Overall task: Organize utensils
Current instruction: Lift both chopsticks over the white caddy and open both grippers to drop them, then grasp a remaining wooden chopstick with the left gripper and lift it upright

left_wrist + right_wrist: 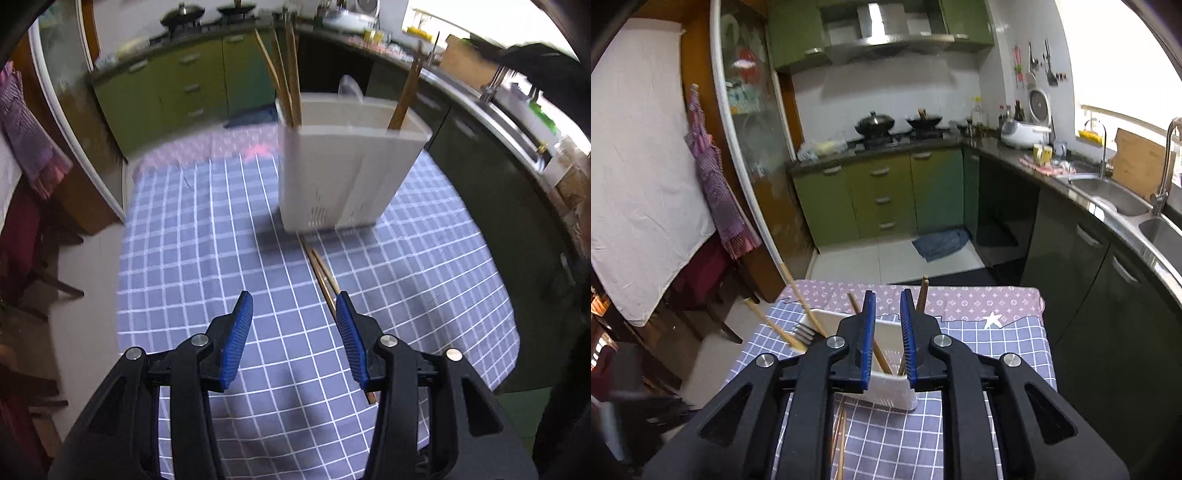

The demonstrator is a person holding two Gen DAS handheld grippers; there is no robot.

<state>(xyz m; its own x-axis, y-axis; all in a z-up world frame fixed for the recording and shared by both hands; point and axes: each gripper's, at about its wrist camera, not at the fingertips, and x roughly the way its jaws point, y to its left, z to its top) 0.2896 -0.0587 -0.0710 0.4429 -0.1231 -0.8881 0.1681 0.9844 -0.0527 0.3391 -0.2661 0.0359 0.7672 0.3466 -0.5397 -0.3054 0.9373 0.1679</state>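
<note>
Your left tongs (294, 306) stand apart and empty above the counter (207, 229), loose chopsticks (322, 274) just beside their right pad. Your right tongs (887, 306) are narrowly parted, empty, over the white utensil holder (890, 387) holding chopsticks and a fork (803, 332).

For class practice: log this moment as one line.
left gripper: open, over chopsticks | right gripper: open, empty | utensil holder: upright
</note>
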